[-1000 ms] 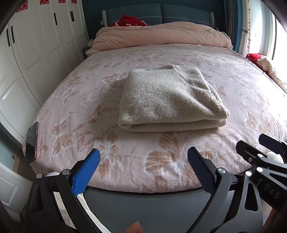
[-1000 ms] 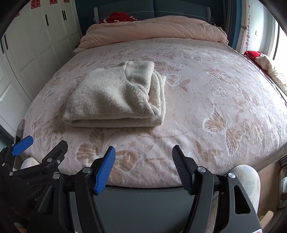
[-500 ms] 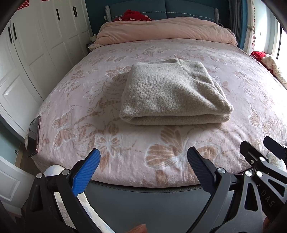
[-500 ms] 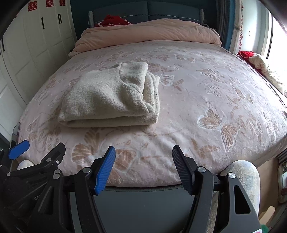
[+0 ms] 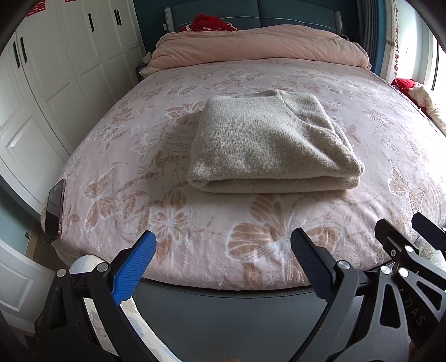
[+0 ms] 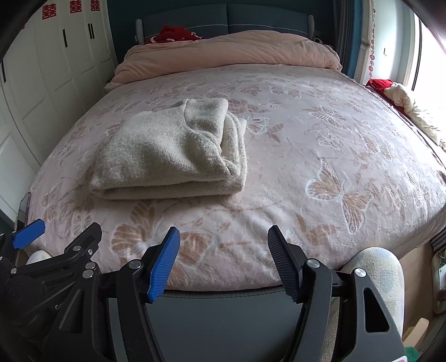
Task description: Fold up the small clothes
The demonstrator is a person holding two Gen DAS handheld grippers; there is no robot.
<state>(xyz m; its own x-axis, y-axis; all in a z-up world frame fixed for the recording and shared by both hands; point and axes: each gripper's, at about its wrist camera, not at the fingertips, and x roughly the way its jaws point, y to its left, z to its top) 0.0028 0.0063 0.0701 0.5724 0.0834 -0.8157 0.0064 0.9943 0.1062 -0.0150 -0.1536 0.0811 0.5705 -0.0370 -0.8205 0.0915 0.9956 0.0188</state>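
Observation:
A beige knitted sweater (image 5: 267,147) lies folded into a thick rectangle on the pink butterfly-patterned bedspread (image 5: 211,222), its folded edge facing me. In the right wrist view the sweater (image 6: 172,156) sits left of centre, with its layered side edges showing on the right. My left gripper (image 5: 223,245) hangs open over the near edge of the bed, well short of the sweater, nothing between its fingers. My right gripper (image 6: 223,241) is open too, empty, beside the left one at the bed's foot.
A phone (image 5: 55,208) leans at the bed's left edge. A rolled pink duvet (image 5: 259,44) and a red cloth (image 5: 206,22) lie at the headboard. White wardrobe doors (image 5: 55,83) stand left. More clothes (image 6: 404,103) lie at the right by the window.
Both views have tilted slightly, so the bed and sweater sit a little lower in frame. The sweater itself has not moved and both grippers stay open.

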